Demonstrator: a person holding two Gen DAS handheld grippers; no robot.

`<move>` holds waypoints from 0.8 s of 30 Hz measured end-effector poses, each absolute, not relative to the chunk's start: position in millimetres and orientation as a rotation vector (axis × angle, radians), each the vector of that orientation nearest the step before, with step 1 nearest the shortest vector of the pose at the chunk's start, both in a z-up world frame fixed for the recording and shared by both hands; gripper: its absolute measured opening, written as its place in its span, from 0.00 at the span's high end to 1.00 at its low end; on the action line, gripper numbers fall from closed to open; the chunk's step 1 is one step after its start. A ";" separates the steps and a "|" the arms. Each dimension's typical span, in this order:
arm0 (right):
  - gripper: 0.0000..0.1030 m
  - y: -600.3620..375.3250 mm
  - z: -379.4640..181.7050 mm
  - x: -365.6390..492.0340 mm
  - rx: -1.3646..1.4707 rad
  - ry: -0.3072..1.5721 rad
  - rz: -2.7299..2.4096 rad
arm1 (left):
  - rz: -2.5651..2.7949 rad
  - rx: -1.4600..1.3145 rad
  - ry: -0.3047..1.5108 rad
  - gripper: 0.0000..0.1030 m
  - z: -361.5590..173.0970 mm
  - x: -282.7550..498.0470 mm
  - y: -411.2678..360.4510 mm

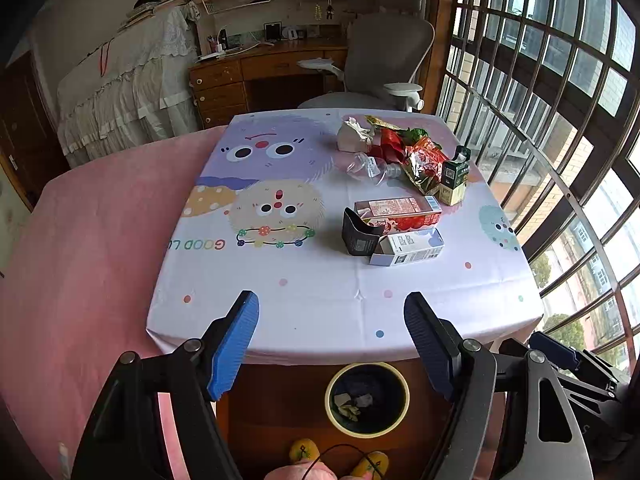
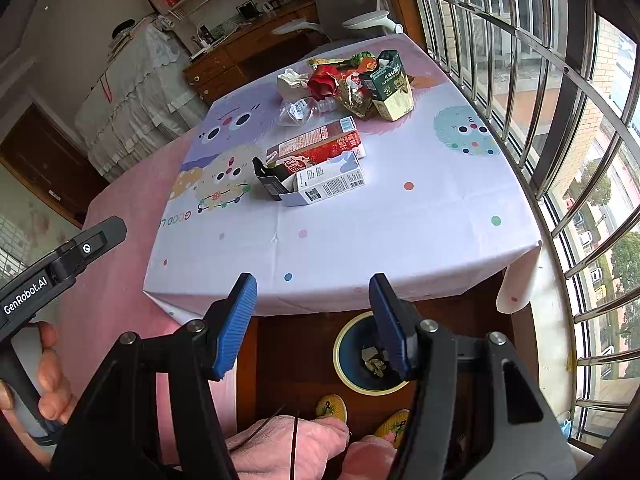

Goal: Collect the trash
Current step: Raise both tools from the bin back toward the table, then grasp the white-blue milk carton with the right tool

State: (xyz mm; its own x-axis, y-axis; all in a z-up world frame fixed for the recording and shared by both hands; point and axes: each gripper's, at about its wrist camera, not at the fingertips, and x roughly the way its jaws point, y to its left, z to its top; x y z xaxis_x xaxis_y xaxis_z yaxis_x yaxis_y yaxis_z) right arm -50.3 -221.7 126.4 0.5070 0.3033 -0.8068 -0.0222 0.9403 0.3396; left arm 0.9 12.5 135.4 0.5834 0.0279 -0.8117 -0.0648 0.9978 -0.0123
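Trash heaped on the cartoon tablecloth (image 1: 320,280)
Cartons (image 1: 398,212) and wrappers (image 1: 424,160) sit right of centre; bin (image 1: 367,398) at bottom, between the gaping left gripper (image 1: 331,312) fingers

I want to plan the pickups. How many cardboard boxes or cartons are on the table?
4: white box nearest, black box touching its left, red carton just behind, green carton upright at the far pile. More may be hidden under the wrappers.
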 end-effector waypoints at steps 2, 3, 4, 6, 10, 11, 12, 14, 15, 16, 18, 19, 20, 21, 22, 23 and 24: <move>0.46 -221.3 126.9 -42.7 0.310 1.022 0.200 | 0.056 -0.024 0.941 0.26 140.8 4.4 14.2; 0.46 -220.6 125.9 -38.5 0.317 1.024 0.201 | 0.056 -0.010 0.937 0.26 141.9 6.4 14.8; 0.46 -220.0 124.4 -34.0 0.327 1.026 0.201 | 0.053 0.002 0.935 0.26 142.1 9.3 15.6; 0.46 -216.8 119.8 -22.5 0.346 1.037 0.195 | 0.048 0.019 0.936 0.25 139.4 17.2 17.8; 0.46 -208.4 106.4 4.1 0.372 1.065 0.166 | 0.016 0.024 0.960 0.26 124.1 44.3 25.7; 0.46 -207.1 102.7 11.3 0.382 1.074 0.155 | 0.005 0.025 0.967 0.26 119.9 53.0 28.3; 0.46 -204.2 98.0 20.3 0.397 1.083 0.141 | -0.009 0.028 0.974 0.26 114.7 62.9 31.5; 0.46 -200.5 88.6 39.0 0.433 1.101 0.106 | -0.044 0.042 0.988 0.26 104.5 86.8 37.6; 0.46 -198.9 83.8 48.8 0.455 1.110 0.083 | -0.062 0.054 0.997 0.26 100.0 99.0 40.4; 0.46 -197.2 78.3 59.0 0.482 1.120 0.060 | -0.088 0.064 1.008 0.26 94.8 114.0 44.3; 0.46 -192.7 65.3 79.7 0.532 1.146 0.010 | -0.143 0.082 1.032 0.26 86.6 141.1 51.0; 0.46 -190.7 58.5 89.6 0.551 1.157 -0.020 | -0.169 0.090 1.044 0.26 82.0 155.1 55.0; 0.46 -189.3 51.4 99.6 0.571 1.168 -0.051 | -0.191 0.097 1.056 0.26 77.1 168.5 58.2; 0.46 -188.5 44.5 110.0 0.596 1.176 -0.086 | -0.208 0.102 1.073 0.26 70.8 181.3 61.1; 0.46 -188.5 37.9 119.5 0.625 1.181 -0.120 | -0.226 0.102 1.094 0.26 63.5 195.5 64.1; 0.46 -189.4 31.6 128.1 0.660 1.184 -0.153 | -0.249 0.098 1.117 0.26 55.7 209.9 66.6; 0.46 -190.5 25.6 135.9 0.694 1.185 -0.184 | -0.272 0.091 1.139 0.26 48.4 221.5 68.6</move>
